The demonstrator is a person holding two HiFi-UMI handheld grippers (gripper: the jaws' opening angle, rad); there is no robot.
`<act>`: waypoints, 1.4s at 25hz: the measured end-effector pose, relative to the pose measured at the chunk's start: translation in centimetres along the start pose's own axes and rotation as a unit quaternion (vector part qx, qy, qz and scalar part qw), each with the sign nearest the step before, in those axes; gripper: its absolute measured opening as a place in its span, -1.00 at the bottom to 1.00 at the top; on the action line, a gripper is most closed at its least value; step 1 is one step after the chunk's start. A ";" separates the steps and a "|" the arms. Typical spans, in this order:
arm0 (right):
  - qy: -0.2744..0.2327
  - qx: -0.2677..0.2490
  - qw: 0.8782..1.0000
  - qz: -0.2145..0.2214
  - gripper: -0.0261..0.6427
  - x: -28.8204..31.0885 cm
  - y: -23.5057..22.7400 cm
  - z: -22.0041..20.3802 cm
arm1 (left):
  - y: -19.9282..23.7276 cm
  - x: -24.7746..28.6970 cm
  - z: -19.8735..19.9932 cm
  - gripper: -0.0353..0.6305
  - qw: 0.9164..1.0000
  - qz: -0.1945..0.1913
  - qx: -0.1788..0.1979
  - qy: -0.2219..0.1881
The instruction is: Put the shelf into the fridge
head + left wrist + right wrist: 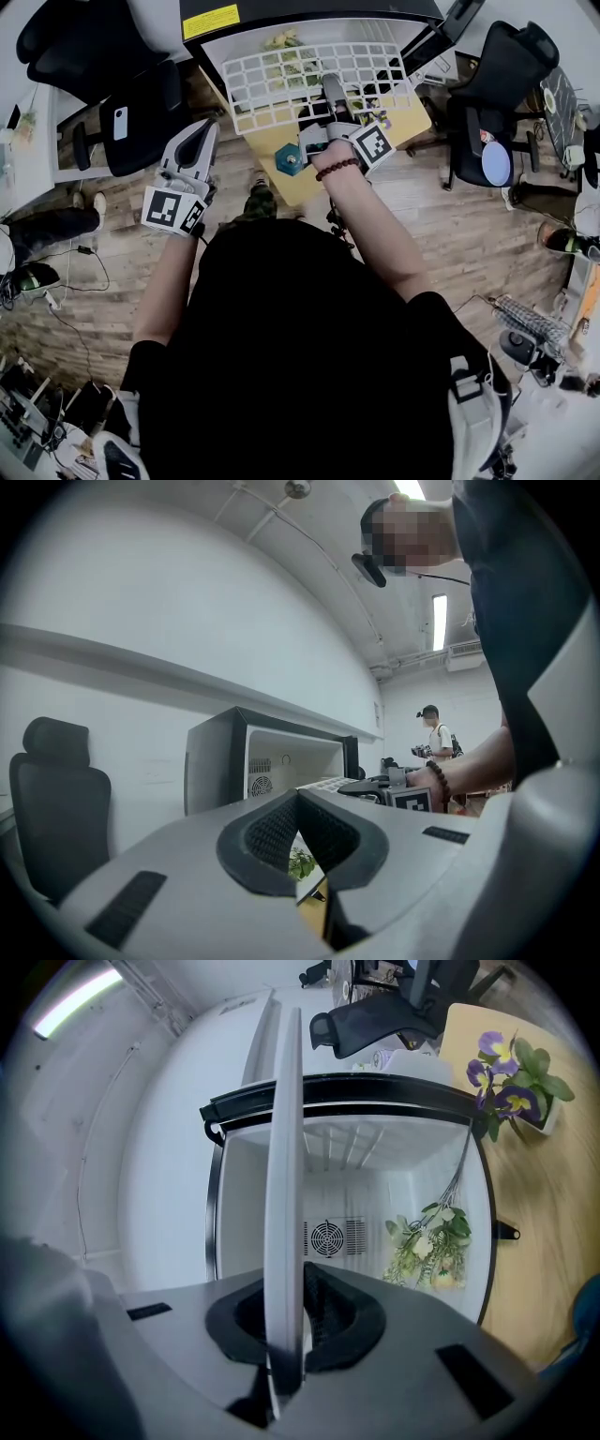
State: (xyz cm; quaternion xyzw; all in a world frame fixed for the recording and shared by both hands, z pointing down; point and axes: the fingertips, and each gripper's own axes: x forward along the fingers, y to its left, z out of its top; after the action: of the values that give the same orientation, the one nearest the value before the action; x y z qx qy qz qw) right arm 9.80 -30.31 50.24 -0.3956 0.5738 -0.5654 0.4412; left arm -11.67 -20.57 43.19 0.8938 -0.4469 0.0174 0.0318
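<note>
The white wire shelf [309, 80] is held level in front of the open black fridge [309, 21], its far edge at the fridge's mouth. My right gripper [333, 94] is shut on the shelf's near edge. In the right gripper view the shelf [284, 1176] shows edge-on as a white strip clamped between the jaws of the right gripper [286, 1312], with the white fridge interior [356, 1185] straight ahead. My left gripper [204, 133] hangs to the left of the fridge, apart from the shelf. In its own view the left gripper [298, 799] is shut with nothing in it.
Artificial flowers [427, 1241] lie inside the fridge. The fridge stands on a yellow table [394, 127] with purple flowers [511, 1082] and a teal object [289, 159]. Black office chairs [497, 84] stand on both sides. Another person [436, 733] stands far off.
</note>
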 end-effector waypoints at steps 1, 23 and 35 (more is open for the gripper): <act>0.001 -0.001 1.000 -0.001 -0.80 0.1 0.0 0.0 | 0.0 -0.1 0.0 -0.84 1.000 0.001 0.000 0.000; 0.022 -0.006 0.999 -0.028 -0.80 2.4 -0.1 0.2 | 0.4 0.1 0.0 -0.84 1.000 -0.004 -0.002 -0.005; 0.020 -0.006 0.999 -0.038 -0.80 4.4 0.1 0.5 | 0.3 0.4 0.2 -0.84 1.000 -0.011 -0.003 -0.011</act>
State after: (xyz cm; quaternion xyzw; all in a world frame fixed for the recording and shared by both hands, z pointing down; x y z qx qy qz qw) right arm 8.95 -34.69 49.94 -0.4086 0.5706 -0.5856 0.4056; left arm -11.66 -21.05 43.04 0.8988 -0.4373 0.0055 0.0295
